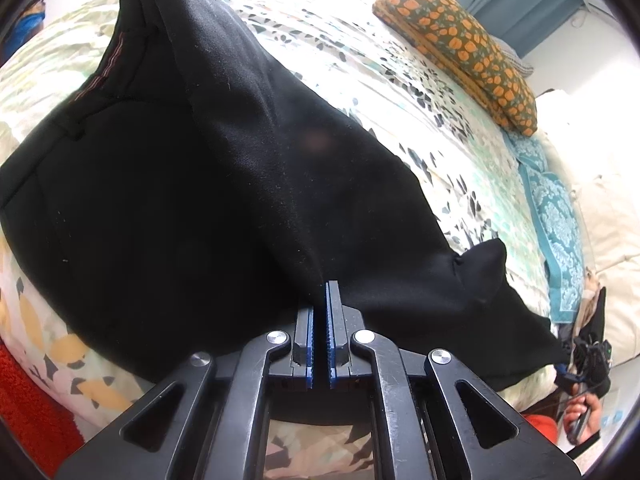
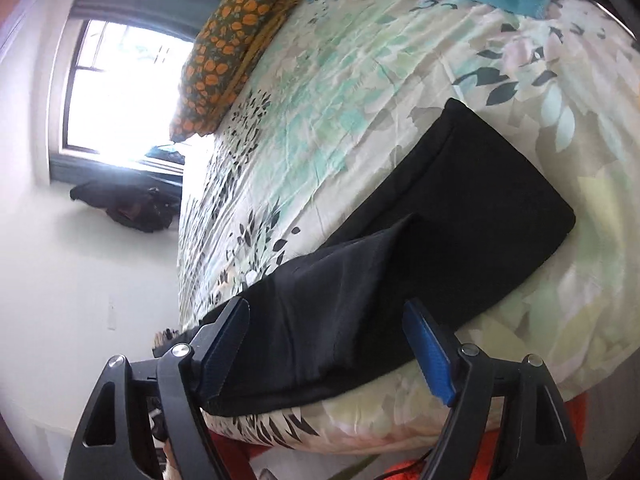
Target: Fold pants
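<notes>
The left tongs [image 1: 325, 312] sit at the bottom centre of the left wrist view with their blue ribbed pads pressed together on a pinch of the black pants [image 1: 192, 184]; a ridge of cloth runs up from the tips, so the fabric looks lifted there. The right tongs [image 2: 326, 350] stand wide apart, low in the right wrist view, straddling the near end of the pants without touching them as far as I can tell.

The pants lie across the bed [image 2: 360, 92], filling the left and middle of the left view and running from bottom centre toward the right edge in the right view. They look like soft, matte knit, light and limp, holding lint and draping rather than keeping a crease. I'd judge they will sag and slide if taken by one layer only, so a hold on a doubled edge, the hem, or the waistband [image 1: 106, 68] with its reddish stitched band at the upper left should carry better.

The bedsheet is thin, wrinkled cotton printed with leaves. An orange-flowered pillow [image 1: 460, 44] lies plump at the upper right, and a teal quilted cloth [image 1: 554, 216] lies along the right side.
</notes>
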`<action>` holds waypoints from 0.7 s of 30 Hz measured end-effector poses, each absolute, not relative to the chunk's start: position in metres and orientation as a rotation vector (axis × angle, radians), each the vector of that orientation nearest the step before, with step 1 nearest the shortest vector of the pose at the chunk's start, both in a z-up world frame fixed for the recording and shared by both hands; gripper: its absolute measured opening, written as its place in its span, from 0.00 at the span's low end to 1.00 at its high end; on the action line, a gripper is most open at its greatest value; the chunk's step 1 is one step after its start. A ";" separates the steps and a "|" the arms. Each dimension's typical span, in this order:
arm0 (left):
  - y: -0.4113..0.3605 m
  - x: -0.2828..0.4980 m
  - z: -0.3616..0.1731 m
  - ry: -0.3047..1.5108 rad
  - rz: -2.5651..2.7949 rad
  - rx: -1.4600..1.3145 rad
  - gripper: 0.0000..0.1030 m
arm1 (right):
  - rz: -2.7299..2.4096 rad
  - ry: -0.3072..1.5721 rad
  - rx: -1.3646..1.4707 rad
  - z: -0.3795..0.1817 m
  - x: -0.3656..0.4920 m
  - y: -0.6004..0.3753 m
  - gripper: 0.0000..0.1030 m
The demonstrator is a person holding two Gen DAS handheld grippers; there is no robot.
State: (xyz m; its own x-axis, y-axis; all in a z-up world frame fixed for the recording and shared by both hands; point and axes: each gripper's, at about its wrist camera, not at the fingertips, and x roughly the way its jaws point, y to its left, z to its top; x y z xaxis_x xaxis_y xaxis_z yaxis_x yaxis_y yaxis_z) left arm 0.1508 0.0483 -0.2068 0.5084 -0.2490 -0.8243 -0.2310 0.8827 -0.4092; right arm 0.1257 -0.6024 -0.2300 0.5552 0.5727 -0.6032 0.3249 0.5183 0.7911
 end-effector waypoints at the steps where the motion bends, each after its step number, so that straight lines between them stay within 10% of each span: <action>1: 0.048 0.149 -0.207 1.051 -0.009 -0.509 0.03 | 0.148 1.037 1.076 -0.236 0.131 -0.601 0.60; 2: 0.047 0.148 -0.207 1.050 -0.009 -0.506 0.03 | 0.109 1.067 1.067 -0.242 0.136 -0.600 0.16; 3: 0.047 0.147 -0.205 1.045 -0.009 -0.503 0.03 | 0.065 1.110 1.031 -0.245 0.142 -0.598 0.11; 11: 0.029 0.112 -0.170 0.945 -0.034 -0.397 0.03 | 0.184 0.848 0.439 -0.133 0.141 -0.548 0.11; 21: 0.008 0.107 -0.220 1.136 -0.044 -0.409 0.03 | -0.079 1.097 0.537 -0.226 0.131 -0.606 0.11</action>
